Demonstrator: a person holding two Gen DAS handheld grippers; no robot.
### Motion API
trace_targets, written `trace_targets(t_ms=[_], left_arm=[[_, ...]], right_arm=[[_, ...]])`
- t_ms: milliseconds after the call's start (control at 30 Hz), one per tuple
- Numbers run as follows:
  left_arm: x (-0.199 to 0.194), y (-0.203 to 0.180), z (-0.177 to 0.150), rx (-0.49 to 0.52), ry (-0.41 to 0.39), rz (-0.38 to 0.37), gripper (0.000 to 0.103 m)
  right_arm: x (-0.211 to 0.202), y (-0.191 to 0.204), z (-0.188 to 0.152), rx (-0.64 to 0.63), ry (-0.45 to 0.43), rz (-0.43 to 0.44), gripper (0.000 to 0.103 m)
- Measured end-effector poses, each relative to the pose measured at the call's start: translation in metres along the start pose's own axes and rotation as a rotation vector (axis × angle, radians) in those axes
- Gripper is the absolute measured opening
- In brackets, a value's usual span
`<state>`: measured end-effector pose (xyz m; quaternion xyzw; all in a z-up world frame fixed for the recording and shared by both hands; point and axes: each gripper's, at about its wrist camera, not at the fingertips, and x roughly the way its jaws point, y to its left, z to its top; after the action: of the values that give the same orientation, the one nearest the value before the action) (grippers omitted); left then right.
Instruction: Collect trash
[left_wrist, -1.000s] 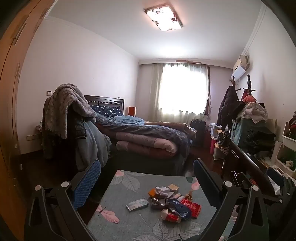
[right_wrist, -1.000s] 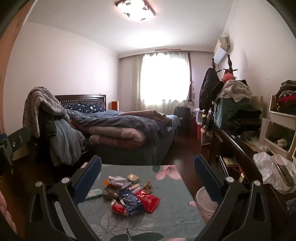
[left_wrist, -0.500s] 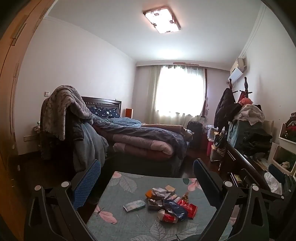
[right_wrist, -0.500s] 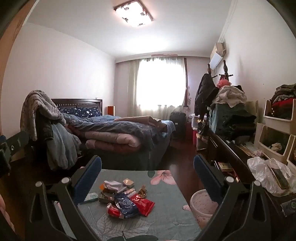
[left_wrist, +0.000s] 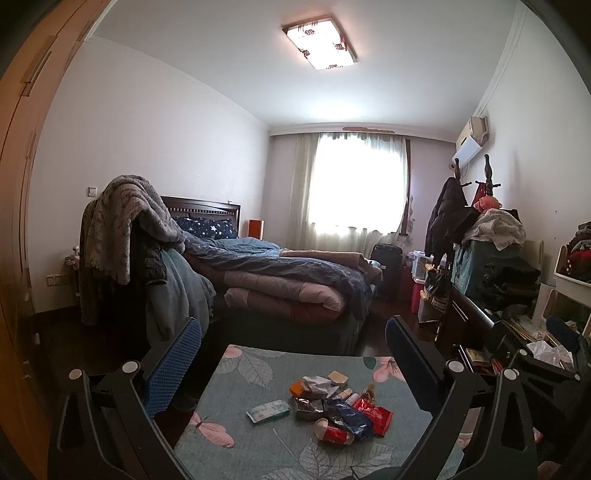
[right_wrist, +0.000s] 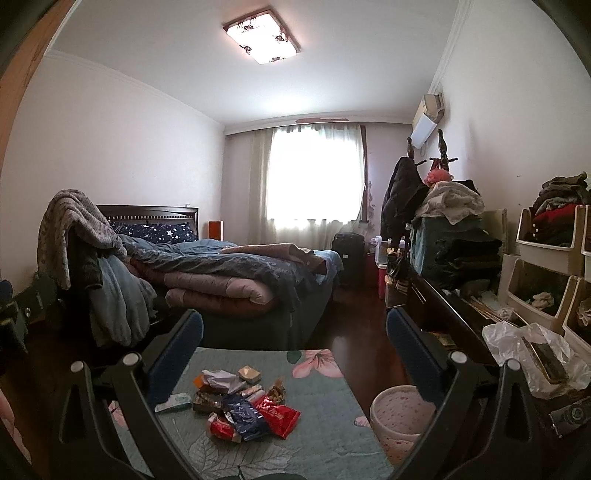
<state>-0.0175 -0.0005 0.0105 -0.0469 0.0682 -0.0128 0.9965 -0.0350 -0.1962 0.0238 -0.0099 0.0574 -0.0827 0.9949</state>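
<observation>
A heap of trash lies on a green floral table (left_wrist: 258, 439): red wrapper (left_wrist: 375, 415), blue wrapper (left_wrist: 349, 415), crumpled white paper (left_wrist: 316, 384), pale tissue pack (left_wrist: 267, 410). The same heap shows in the right wrist view, with the red wrapper (right_wrist: 279, 415) and the blue wrapper (right_wrist: 243, 415). My left gripper (left_wrist: 293, 354) is open and empty, held above and before the heap. My right gripper (right_wrist: 295, 343) is open and empty, likewise short of the heap. A pink speckled bin (right_wrist: 400, 421) stands at the table's right side.
A bed (right_wrist: 229, 280) with piled quilts stands behind the table. A dark desk (right_wrist: 443, 314) with clutter and a plastic bag (right_wrist: 532, 354) runs along the right. Storage bins (right_wrist: 543, 288) with clothes stand far right. A clothes-draped chair (left_wrist: 122, 258) stands left.
Both grippers have tilted up and drawn slightly back, so the table and heap sit lower in each view. Both stay open and empty.
</observation>
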Motion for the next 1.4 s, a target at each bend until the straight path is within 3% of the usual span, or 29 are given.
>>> trace_targets(t_ms=[1400], left_arm=[[0.014,-0.002,-0.008,0.002,0.041,-0.001,0.099]], right_arm=[[0.014,0.002,-0.008,-0.022,0.046,0.010,0.100]])
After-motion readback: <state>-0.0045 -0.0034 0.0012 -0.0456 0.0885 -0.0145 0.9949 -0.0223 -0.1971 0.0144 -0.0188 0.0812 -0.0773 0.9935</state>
